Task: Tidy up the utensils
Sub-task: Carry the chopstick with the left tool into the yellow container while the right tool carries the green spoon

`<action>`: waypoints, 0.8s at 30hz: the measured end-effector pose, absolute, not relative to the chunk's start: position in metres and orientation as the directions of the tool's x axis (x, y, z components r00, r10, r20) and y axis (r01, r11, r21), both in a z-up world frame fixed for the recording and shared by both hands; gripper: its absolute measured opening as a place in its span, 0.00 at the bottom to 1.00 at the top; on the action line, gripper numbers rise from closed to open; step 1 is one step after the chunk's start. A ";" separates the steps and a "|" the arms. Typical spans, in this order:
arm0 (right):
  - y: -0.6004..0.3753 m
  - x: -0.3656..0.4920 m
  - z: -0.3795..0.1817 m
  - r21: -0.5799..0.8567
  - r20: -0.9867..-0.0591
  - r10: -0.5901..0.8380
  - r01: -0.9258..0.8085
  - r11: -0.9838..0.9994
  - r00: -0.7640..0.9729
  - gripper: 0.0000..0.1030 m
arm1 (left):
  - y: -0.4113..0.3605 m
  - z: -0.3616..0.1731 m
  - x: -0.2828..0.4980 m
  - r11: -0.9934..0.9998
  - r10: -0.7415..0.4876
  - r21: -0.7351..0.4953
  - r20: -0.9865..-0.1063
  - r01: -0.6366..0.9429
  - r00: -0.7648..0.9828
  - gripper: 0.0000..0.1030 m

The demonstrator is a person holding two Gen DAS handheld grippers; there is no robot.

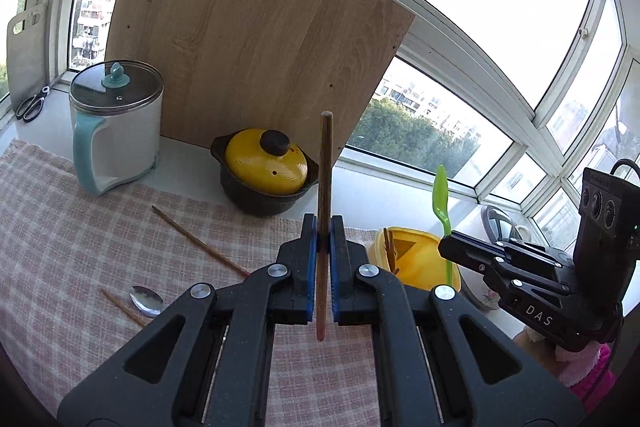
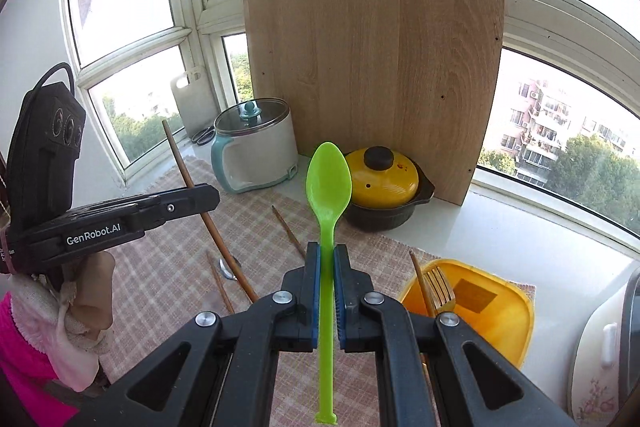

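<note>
left gripper (image 1: 324, 239) pinched tight on brown chopstick (image 1: 325, 195), upright at frame centre. right gripper (image 2: 327, 259) clamped on green spoon (image 2: 329, 183), bowl up, centre frame. yellow container (image 2: 480, 303) lower right holds fork (image 2: 439, 291). metal spoon (image 1: 147, 301) and loose chopsticks (image 1: 200, 243) on checked cloth (image 1: 80, 227), lower left.

Black left gripper (image 1: 324, 231) with blue pads, silver screws; pink sleeve (image 2: 20, 339).

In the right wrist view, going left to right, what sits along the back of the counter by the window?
White cutting board → scissors → electric pot with glass lid → yellow-lidded casserole, with the wooden panel standing behind the last two.
</note>
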State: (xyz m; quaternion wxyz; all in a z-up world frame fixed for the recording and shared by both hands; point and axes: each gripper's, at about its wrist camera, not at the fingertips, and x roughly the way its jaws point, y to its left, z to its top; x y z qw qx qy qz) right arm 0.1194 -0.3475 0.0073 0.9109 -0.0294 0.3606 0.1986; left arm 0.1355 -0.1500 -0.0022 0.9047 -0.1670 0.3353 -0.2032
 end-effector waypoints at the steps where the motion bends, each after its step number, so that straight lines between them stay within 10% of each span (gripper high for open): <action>1: -0.353 0.120 0.008 0.088 -0.667 0.331 -0.371 0.924 0.667 0.03 | -0.153 0.001 0.136 0.858 -0.486 -0.439 -0.531 0.265 0.694 0.03; 24: -0.435 0.153 0.015 0.035 -0.638 0.208 -0.242 0.970 0.741 0.03 | -0.247 0.039 0.155 0.820 -0.560 -0.434 -0.471 0.373 0.682 0.03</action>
